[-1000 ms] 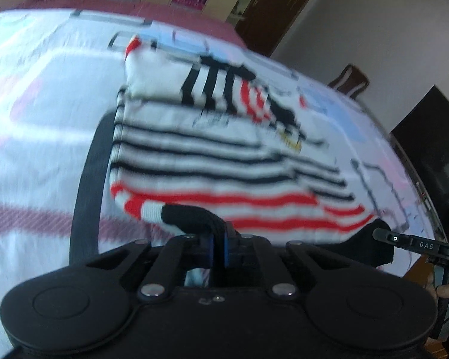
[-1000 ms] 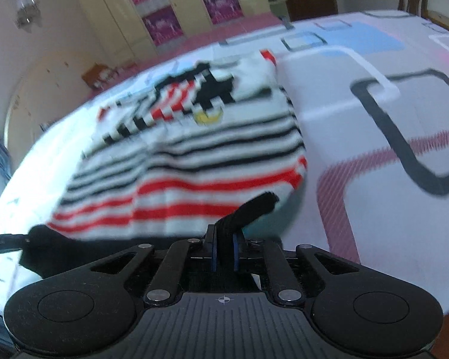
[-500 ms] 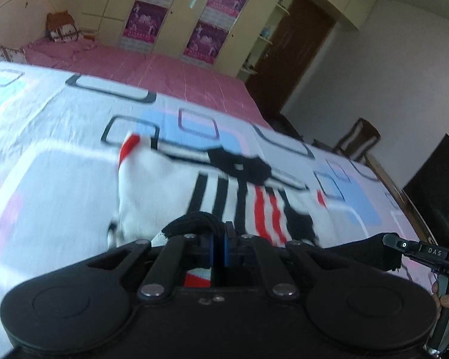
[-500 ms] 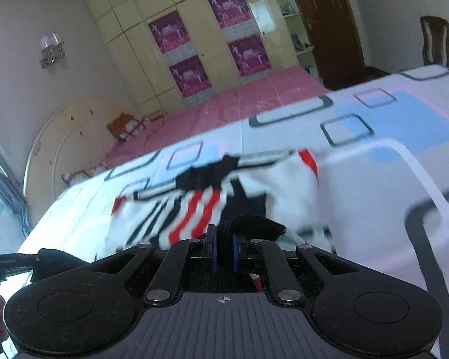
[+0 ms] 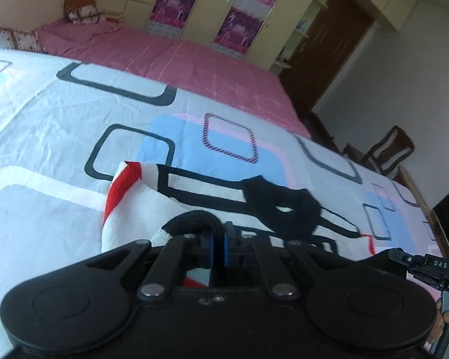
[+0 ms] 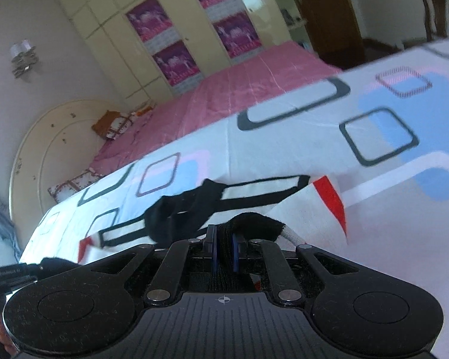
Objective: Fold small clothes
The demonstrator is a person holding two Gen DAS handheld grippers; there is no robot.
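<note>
my left gripper [image 5: 218, 246] is clamped tight on the black hem of the striped shirt [image 5: 170, 206], and my right gripper [image 6: 223, 252] pinches the same hem further along. the shirt lies on the patterned bedsheet [image 5: 45, 119] just ahead of both grippers, its black collar [image 5: 280, 206] at the far edge, red cuff on the left.

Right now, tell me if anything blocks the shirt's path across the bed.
Nothing visible does. Both the left gripper and right gripper are shut on the shirt, and the bedsheet beyond it lies bare.
</note>
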